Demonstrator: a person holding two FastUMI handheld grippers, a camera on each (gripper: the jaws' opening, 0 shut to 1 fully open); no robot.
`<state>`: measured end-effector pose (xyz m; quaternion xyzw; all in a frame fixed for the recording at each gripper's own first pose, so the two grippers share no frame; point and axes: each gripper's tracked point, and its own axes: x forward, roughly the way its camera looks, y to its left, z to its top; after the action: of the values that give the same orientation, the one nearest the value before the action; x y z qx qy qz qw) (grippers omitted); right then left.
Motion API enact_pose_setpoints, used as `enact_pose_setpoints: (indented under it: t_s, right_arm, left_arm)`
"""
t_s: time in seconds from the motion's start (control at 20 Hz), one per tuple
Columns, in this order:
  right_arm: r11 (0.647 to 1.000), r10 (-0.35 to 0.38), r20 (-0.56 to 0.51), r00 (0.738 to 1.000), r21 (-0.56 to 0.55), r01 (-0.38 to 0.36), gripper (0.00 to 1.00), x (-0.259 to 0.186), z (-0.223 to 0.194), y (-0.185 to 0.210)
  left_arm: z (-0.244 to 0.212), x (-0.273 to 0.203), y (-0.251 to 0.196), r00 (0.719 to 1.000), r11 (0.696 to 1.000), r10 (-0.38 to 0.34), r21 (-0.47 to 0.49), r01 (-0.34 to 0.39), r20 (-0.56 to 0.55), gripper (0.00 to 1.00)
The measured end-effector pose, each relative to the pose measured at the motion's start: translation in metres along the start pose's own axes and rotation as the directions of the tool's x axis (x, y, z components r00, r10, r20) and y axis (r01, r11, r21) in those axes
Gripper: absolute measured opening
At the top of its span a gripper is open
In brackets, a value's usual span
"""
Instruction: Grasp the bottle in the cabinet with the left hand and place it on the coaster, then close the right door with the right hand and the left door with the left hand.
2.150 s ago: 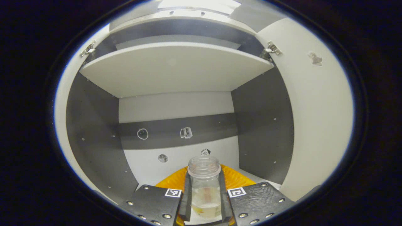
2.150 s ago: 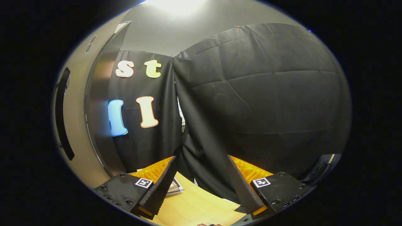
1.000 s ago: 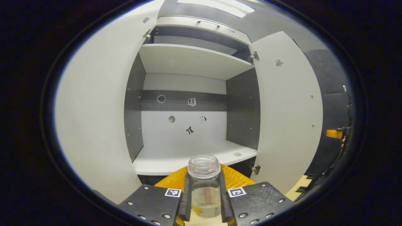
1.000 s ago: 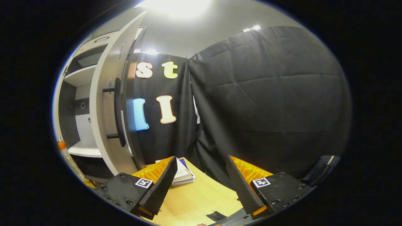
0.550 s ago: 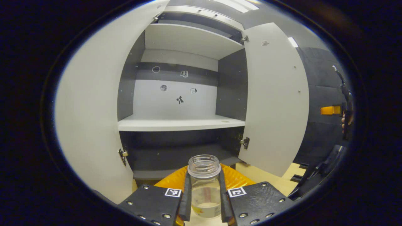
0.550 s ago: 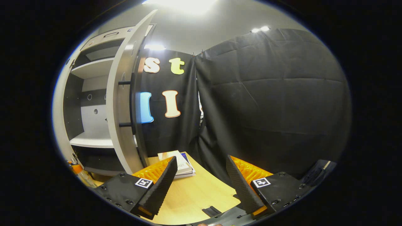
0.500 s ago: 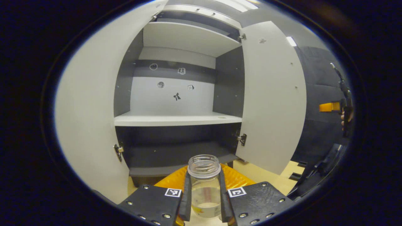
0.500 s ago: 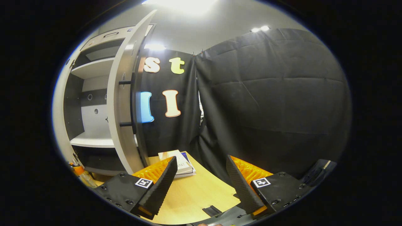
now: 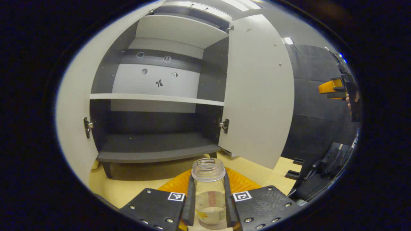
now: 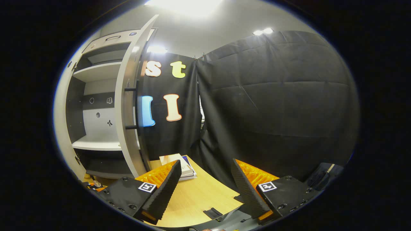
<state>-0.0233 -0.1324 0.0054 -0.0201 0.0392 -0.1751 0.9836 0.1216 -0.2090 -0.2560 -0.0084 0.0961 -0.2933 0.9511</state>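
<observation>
We are carrying clear lidless glass bottle (image 9: 208, 189) upright, clamped in left tool (image 9: 208, 200), over wooden table (image 9: 135, 186) before open grey cabinet (image 9: 154, 154); lowering slowly, level, toward coaster. Right tool (image 10: 204, 189) waiting, gaping wide.

Bright overhead ceiling lights (image 10: 184, 4) with glare, sharp focus, strong fisheye bending at edges

Left gripper (image 9: 208, 205): two dark, flat finger carriers at 6 o'clock, each with a row of silver screw heads along the outer edge and one square black-and-white fiducial tag near the inner corner. Ribbed orange housing behind.

Right gripper (image 10: 205, 189): wedge-shaped fingers with finely ribbed inner faces, dark carriers with black screws, one fiducial tag each, ribbed orange housing behind.
</observation>
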Motion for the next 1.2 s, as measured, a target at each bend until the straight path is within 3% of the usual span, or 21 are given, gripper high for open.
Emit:
enact_pose_setpoints:
  t_s: [0.05,0.1,0.35,0.4,0.5,0.6,0.65,0.75,0.8,0.85,1.0,1.1,1.15,1.2]
  right_arm:
    - [1.0,-0.005,-0.009,1.0,-0.006,0.005,0.96,-0.001,-0.001,-0.002]
    - [1.0,-0.011,-0.012,1.0,-0.006,0.01,1.0,-0.002,0.001,-0.002]
    - [1.0,-0.025,-0.021,0.999,-0.015,0.025,1.0,-0.003,0.003,0.001]
    - [1.0,-0.022,-0.026,0.999,-0.015,0.021,0.96,-0.004,0.001,0.003]
    - [1.0,-0.018,-0.027,0.999,-0.011,0.017,1.0,-0.004,-0.002,0.007]
    - [1.0,-0.017,-0.032,0.999,-0.008,0.017,0.96,-0.005,-0.003,0.007]
    - [1.0,-0.017,-0.032,0.999,-0.006,0.016,1.0,-0.006,-0.004,0.007]
    - [1.0,-0.026,-0.037,0.999,-0.008,0.026,1.0,-0.009,-0.006,0.005]
    - [0.999,-0.036,-0.035,0.999,-0.009,0.036,1.0,-0.01,-0.005,0.002]
    - [0.999,-0.037,-0.03,0.999,-0.009,0.037,1.0,-0.012,-0.004,0.001]
    - [0.999,-0.039,-0.033,0.999,-0.004,0.038,1.0,-0.013,-0.004,0.001]
    - [1.0,-0.025,-0.03,0.999,0.012,0.025,1.0,-0.012,0.0,0.006]
    - [1.0,-0.018,-0.027,0.999,0.014,0.018,1.0,-0.009,0.0,0.007]
    - [1.0,-0.008,-0.026,1.0,0.013,0.008,0.99,-0.004,0.001,0.008]
  left_arm:
    - [-0.007,0.001,-0.003,1.0,1.0,-0.008,0.003,0.008,-0.008,0.32]
    - [-0.013,0.003,-0.006,1.0,1.0,-0.018,0.008,0.018,-0.019,0.31]
    - [-0.03,-0.003,-0.018,0.999,0.998,-0.042,0.043,0.043,-0.029,0.31]
    - [-0.029,-0.002,-0.022,0.999,0.997,-0.048,0.053,0.049,-0.025,0.47]
    - [-0.03,-0.005,-0.025,0.998,0.996,-0.053,0.077,0.054,-0.021,0.47]
    - [-0.032,-0.006,-0.03,0.998,0.994,-0.059,0.093,0.061,-0.029,0.48]
    - [-0.032,-0.008,-0.03,0.998,0.993,-0.06,0.1,0.063,-0.029,0.48]
    - [-0.033,-0.011,-0.033,0.997,0.992,-0.064,0.104,0.068,-0.036,0.41]
    - [-0.032,-0.013,-0.034,0.997,0.992,-0.062,0.105,0.066,-0.037,0.59]
    - [-0.03,-0.014,-0.034,0.998,0.992,-0.062,0.104,0.065,-0.033,0.6]
    - [-0.02,-0.021,-0.032,0.999,0.994,-0.043,0.103,0.046,-0.028,1.0]
    - [-0.009,-0.029,-0.032,1.0,0.996,-0.021,0.082,0.022,-0.018,0.88]
    - [-0.001,-0.036,-0.033,1.0,0.998,-0.016,0.067,0.016,-0.007,0.95]
    - [0.008,-0.045,-0.033,1.0,0.998,-0.006,0.056,0.006,0.001,0.94]
